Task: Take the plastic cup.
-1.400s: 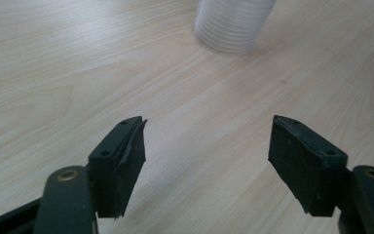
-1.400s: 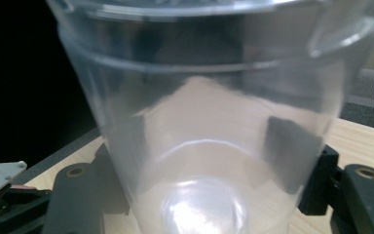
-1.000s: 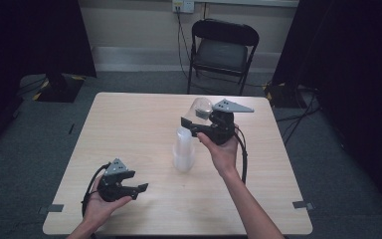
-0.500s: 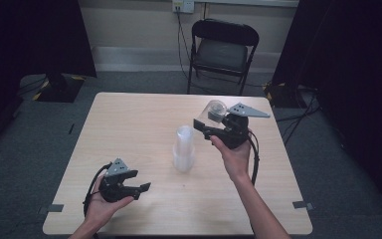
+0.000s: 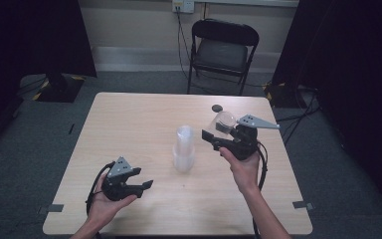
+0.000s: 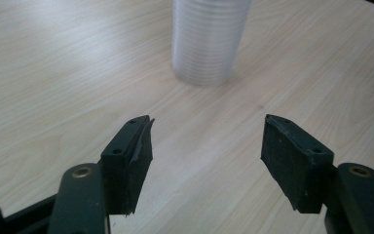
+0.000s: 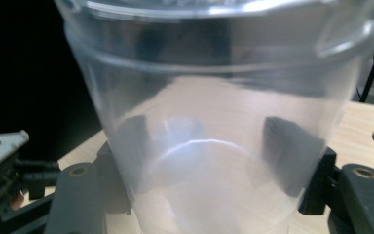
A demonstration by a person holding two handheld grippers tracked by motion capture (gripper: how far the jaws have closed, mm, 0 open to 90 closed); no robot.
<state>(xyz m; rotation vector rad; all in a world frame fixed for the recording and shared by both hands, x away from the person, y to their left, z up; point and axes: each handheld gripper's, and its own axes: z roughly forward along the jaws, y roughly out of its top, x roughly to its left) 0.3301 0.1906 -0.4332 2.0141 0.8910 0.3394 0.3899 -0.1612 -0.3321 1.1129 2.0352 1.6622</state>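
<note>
Right gripper (image 5: 218,135) pinching single clear plastic cup (image 7: 209,122), lifted beside tall stack of clear plastic cups (image 5: 184,148) mid-table. Left gripper (image 6: 207,146) jaws spread wide, nothing held.

Left claw (image 5: 146,184) sits low near the desk's near-left corner, held in the left hand (image 5: 104,206), forearm coming in over the near edge. Jaws point toward the right side of the desk; in the left gripper view (image 6: 207,161) they stand wide apart with nothing between them. Right claw (image 5: 210,138) is raised over the right half of the desk, gripped from below by the right hand (image 5: 242,169), forearm angling in from the near edge. Its jaws are closed on a clear cup (image 7: 209,122), one pad pressing each side.
</note>
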